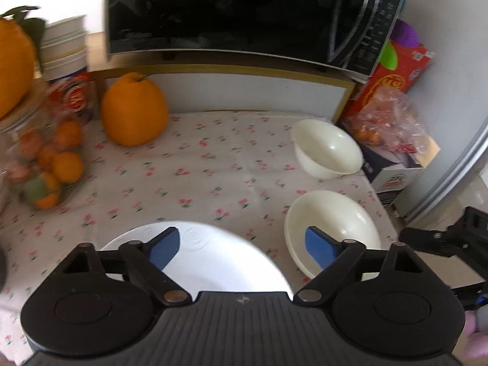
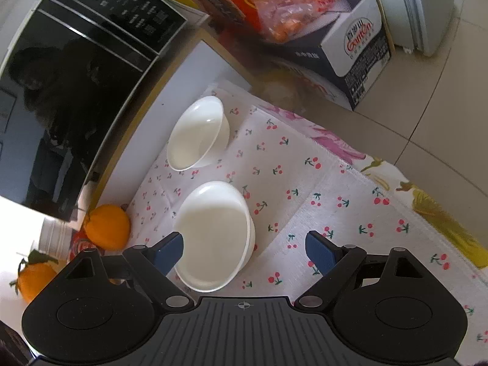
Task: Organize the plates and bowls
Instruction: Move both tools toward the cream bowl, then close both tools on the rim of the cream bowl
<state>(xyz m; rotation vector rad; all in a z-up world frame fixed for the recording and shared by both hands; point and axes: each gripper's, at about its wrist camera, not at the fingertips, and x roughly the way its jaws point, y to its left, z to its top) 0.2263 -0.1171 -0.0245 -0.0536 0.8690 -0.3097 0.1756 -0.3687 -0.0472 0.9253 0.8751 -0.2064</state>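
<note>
Left wrist view showed the left gripper (image 1: 244, 248) spread over a white plate (image 1: 213, 259) at the table's near edge, pinching nothing. The right gripper (image 2: 244, 253) gaped beside a shallow bowl (image 2: 213, 231); a deeper bowl (image 2: 196, 134), orange (image 1: 134, 109) and microwave (image 1: 231, 12) crowded the back edge.

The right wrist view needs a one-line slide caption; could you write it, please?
Open right tongs over the near bowl, second bowl beyond, on a cherry-print cloth.

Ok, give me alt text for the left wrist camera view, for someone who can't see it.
The open left gripper hovers over a white plate on a cherry-print tablecloth, its jaws gripping nothing. Two empty white bowls sit to the right, a large orange fruit stands behind, and a black microwave sits above.
</note>
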